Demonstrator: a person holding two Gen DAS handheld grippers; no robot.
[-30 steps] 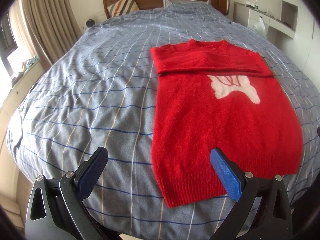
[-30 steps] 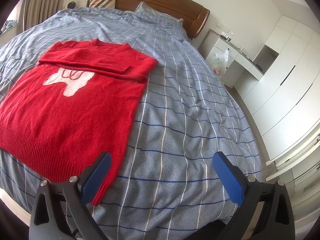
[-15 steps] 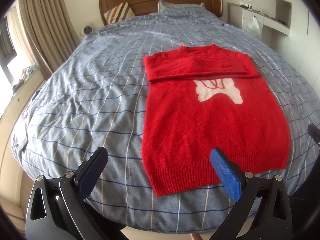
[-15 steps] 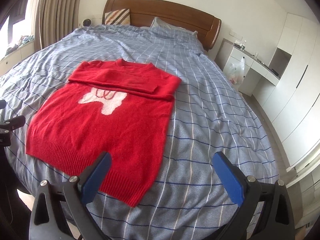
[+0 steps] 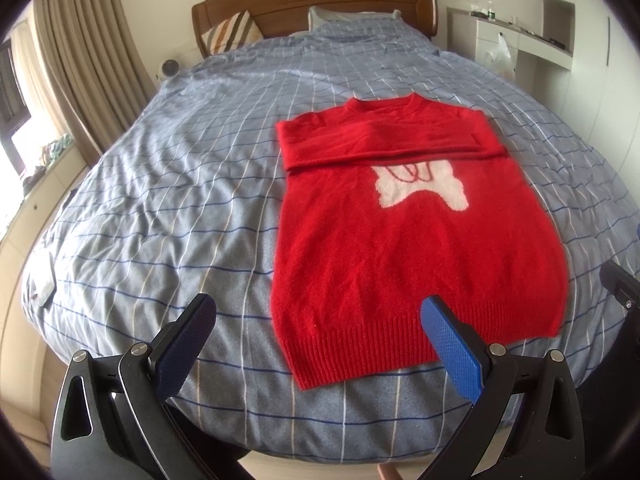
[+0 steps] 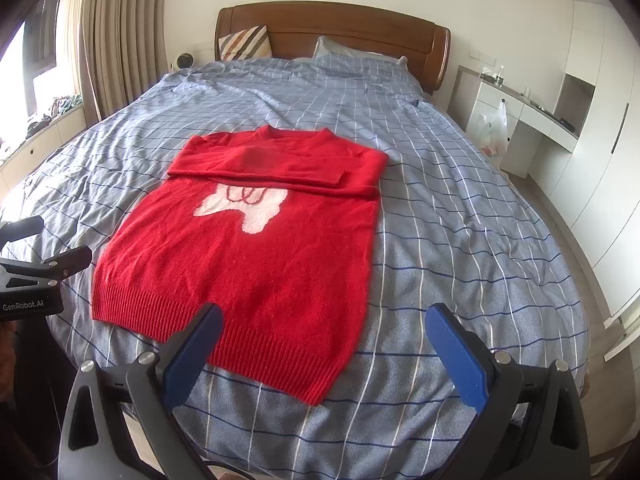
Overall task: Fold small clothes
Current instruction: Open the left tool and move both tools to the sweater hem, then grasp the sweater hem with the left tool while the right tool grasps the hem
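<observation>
A small red sweater (image 5: 404, 232) (image 6: 260, 248) with a white patch on the chest lies flat on the blue checked bedspread (image 5: 160, 208) (image 6: 460, 216). Both sleeves are folded across the chest below the neckline. Its ribbed hem faces me at the foot of the bed. My left gripper (image 5: 318, 338) hovers open above the hem's left corner, touching nothing. My right gripper (image 6: 324, 344) is open above the hem's right corner, holding nothing. The left gripper's body shows at the left edge of the right wrist view.
A wooden headboard (image 6: 332, 28) with a striped cushion (image 6: 244, 42) and a pillow stands at the far end. Curtains (image 6: 112, 36) and a window sill run along the left. White cupboards and a desk with a plastic bag (image 6: 494, 128) line the right.
Both grippers have pulled back and risen from the sweater, so the whole bed now shows. The sweater has not moved and both grippers stay open.
</observation>
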